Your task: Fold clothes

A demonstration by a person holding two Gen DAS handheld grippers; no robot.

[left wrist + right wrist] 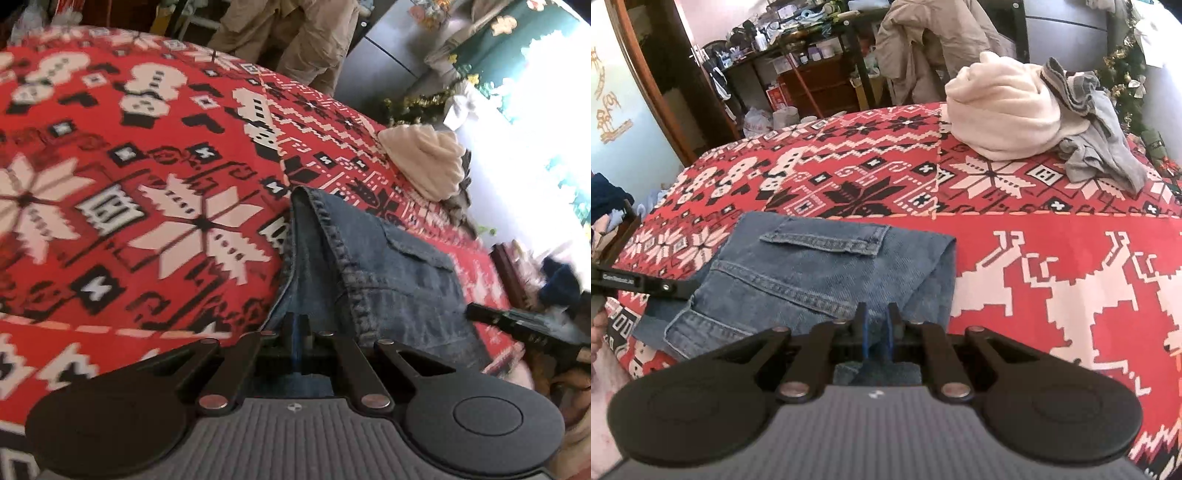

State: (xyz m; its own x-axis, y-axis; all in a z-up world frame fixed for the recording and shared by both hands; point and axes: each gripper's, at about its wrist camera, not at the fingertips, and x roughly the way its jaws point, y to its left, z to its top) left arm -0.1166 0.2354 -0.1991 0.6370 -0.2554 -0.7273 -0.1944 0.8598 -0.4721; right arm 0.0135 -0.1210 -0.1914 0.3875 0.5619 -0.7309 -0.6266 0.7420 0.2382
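Observation:
Blue denim jeans (812, 269) lie folded on a red patterned blanket (1052, 258); a pocket flap faces up. My right gripper (878, 325) is shut on the near edge of the jeans. In the left wrist view the jeans (388, 266) run away from my left gripper (297, 328), which is shut on their near edge beside a thick seam. The left gripper also shows at the left edge of the right wrist view (635, 284). The right gripper shows at the right of the left wrist view (517, 325).
A cream fleece garment (1001, 107) and grey clothes (1100, 147) are piled at the blanket's far right; the cream pile also shows in the left wrist view (424, 158). A beige jacket (931, 44) hangs on a chair beyond. Cluttered shelves (798, 66) stand behind.

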